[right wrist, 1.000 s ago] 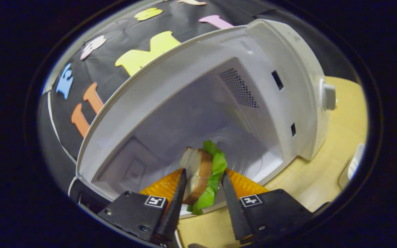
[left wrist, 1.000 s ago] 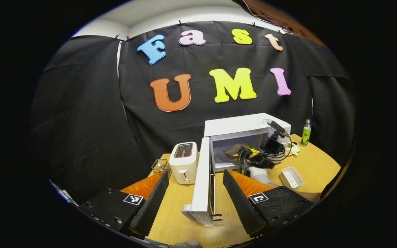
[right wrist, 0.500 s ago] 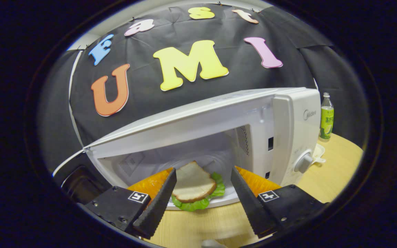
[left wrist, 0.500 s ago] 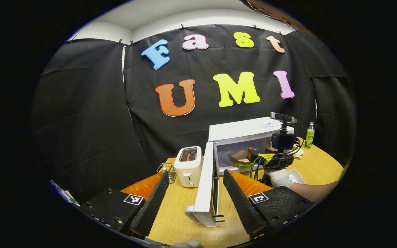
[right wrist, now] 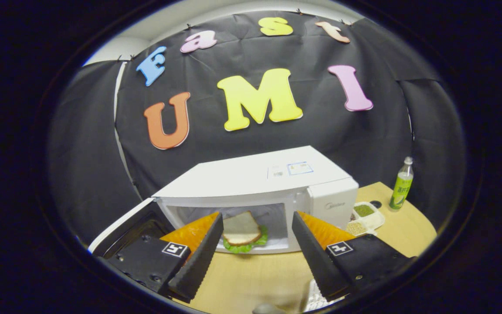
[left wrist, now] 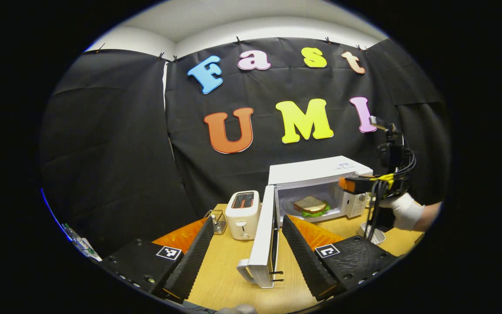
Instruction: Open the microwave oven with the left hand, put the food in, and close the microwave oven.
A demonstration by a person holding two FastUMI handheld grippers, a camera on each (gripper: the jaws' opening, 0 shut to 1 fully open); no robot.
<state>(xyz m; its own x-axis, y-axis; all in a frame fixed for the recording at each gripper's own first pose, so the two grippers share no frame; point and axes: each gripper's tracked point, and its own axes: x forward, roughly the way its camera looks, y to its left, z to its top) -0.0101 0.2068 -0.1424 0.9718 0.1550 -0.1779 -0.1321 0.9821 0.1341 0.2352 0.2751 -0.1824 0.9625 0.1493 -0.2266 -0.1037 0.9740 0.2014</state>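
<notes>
A sandwich lies inside the open microwave, ahead of the spread, empty right gripper; the left gripper, also spread, flanks the door

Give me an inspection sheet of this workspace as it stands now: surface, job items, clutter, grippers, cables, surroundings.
Surface: wooden table, bare in front of the oven.
Job's things: microwave oven with its door swung open; sandwich lying inside the cavity, free of both grippers.
Clutter: toaster and small wire basket left of the door; green bottle and a divided dish right of the oven.
Grippers: left gripper open, the door's edge between its fingers, untouched; right gripper open, empty, in front of the oven.
Cables: black and yellow leads hanging from the right gripper's rig.
Surroundings: black cloth wall.
</notes>
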